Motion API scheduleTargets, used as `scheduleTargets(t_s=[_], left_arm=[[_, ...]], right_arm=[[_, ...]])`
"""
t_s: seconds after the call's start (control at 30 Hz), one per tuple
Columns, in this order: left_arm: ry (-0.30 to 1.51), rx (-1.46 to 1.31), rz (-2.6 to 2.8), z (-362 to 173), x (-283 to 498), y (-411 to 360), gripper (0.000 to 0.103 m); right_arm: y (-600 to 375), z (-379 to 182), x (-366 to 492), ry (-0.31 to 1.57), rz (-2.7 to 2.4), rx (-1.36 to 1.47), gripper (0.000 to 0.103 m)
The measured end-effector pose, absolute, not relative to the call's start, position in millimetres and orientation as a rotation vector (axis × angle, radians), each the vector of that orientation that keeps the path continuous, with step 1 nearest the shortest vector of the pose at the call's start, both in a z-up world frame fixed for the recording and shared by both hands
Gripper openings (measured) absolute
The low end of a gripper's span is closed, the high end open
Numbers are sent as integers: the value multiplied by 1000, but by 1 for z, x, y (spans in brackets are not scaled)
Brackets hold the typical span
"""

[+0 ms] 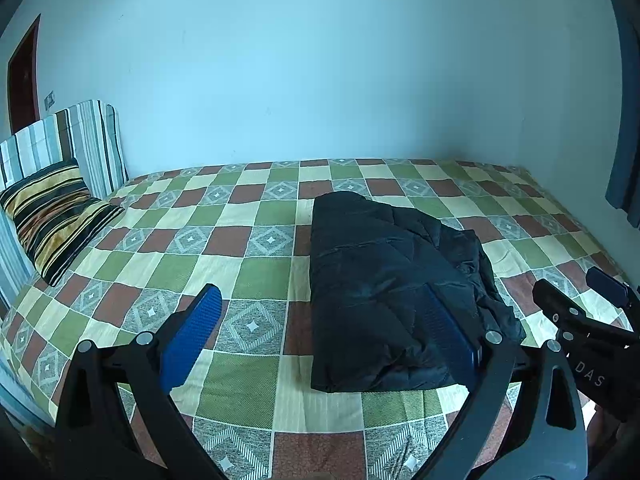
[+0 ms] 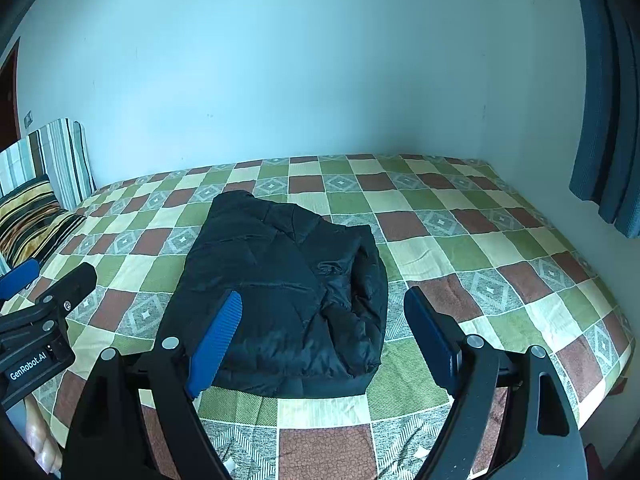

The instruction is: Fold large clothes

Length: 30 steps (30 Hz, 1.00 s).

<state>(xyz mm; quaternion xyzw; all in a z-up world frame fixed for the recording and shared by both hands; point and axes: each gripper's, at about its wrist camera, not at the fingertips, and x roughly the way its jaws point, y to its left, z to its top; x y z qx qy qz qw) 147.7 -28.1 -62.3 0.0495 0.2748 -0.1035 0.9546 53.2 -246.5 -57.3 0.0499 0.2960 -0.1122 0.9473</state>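
A black puffer jacket (image 1: 384, 292) (image 2: 288, 292) lies folded into a compact bundle on the checkered bedspread (image 1: 240, 220) (image 2: 460, 240). My left gripper (image 1: 320, 296) hovers open above the bed, its right blue pad over the jacket's near edge and its left pad over bare bedspread. My right gripper (image 2: 324, 304) is open too, above the jacket's near right part, with nothing between its pads. Each gripper shows at the edge of the other's view: the right gripper (image 1: 592, 320) and the left gripper (image 2: 44, 304). Neither touches the jacket.
A striped cushion (image 1: 56, 216) (image 2: 28, 220) leans on a striped headboard (image 1: 88, 136) at the left. A pale wall runs behind the bed. A blue curtain (image 2: 604, 120) hangs at the right. A dark door (image 1: 24, 80) stands far left.
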Motion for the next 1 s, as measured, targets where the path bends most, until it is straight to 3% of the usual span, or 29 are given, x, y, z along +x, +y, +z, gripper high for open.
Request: scheduleTargets(t_s=[1.0], left_arm=[[537, 87, -169, -74, 160, -19, 101]], right_arm=[[-260, -71, 59, 624, -231, 101, 82]])
